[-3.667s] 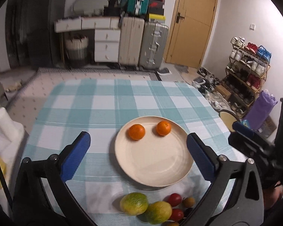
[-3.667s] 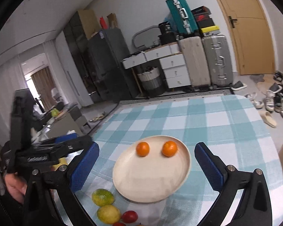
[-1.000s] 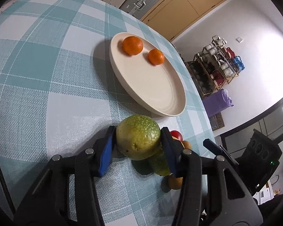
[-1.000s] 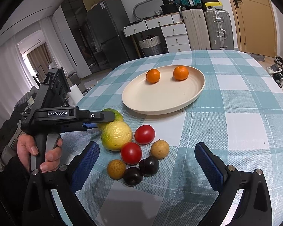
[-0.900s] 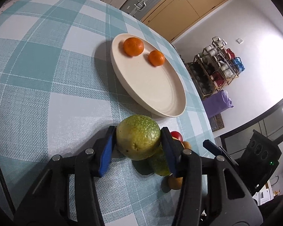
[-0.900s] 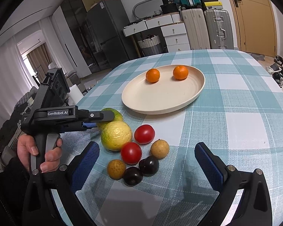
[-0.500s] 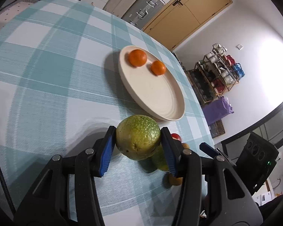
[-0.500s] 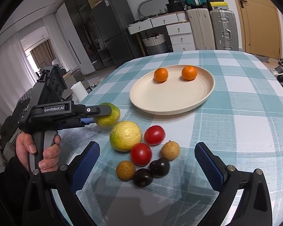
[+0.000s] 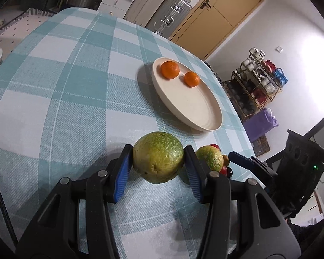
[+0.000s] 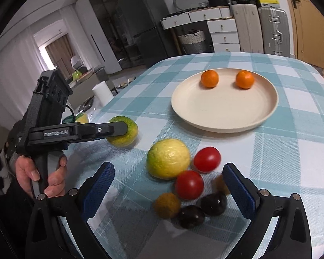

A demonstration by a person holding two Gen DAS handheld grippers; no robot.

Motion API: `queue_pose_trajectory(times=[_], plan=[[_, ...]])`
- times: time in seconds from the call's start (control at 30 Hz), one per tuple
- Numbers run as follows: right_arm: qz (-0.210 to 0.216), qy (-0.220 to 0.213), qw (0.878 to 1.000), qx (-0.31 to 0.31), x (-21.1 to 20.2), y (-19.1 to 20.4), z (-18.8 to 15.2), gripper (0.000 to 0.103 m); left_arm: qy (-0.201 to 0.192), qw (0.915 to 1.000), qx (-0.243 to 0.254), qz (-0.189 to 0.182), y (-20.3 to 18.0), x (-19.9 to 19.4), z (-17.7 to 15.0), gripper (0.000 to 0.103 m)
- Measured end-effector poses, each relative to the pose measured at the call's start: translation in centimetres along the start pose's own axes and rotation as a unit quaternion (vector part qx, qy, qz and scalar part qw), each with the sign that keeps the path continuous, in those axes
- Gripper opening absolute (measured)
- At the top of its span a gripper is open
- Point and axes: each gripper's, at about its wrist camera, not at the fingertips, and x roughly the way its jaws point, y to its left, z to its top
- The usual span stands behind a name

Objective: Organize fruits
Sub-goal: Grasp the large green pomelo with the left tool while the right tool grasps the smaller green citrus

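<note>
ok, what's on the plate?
Two oranges sit on the far part of the plate; the rest is bare. Nothing there is covered in either view.

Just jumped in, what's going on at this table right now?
A person is sorting fruit with two handheld grippers. The left gripper is shut on a green-yellow citrus, held off the checked tablecloth short of the cream plate, which already holds two oranges. The right gripper hangs open over the remaining pile: a yellow citrus, two red tomatoes, and small brown and dark fruits.
</note>
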Motion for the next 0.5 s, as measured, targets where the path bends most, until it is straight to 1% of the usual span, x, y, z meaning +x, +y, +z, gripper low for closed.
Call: queue_pose_trajectory(times=[0.17,0.23,0.3,0.37,0.43,0.5], plan=[[-0.004,0.016,1.0,-0.004,1.3,0.5,0.7,0.099,-0.002,1.0,-0.006,0.0,0.6,-0.3,-0.2,0.045],[-0.02,0.025,0.999,-0.016,1.8,1.0,0.9,0.097,-0.003,1.0,-0.006,0.003,0.7,-0.4,-0.3,0.045],[-0.031,0.027,0.999,-0.031,2.2,1.6,1.0,0.086,-0.003,1.0,-0.007,-0.001,0.8,-0.5,-0.3,0.045],[-0.05,0.031,0.997,-0.052,2.7,2.3,1.2,0.085,-0.005,1.0,-0.007,-0.002,0.9,-0.6,-0.3,0.045],[-0.071,0.031,0.995,-0.069,3.1,2.9,1.3,0.081,-0.004,0.9999,-0.009,-0.004,1.0,-0.6,-0.3,0.045],[-0.089,0.035,0.992,-0.083,3.4,3.2,1.2,0.074,-0.004,0.9999,-0.011,-0.005,1.0,-0.7,-0.4,0.045]])
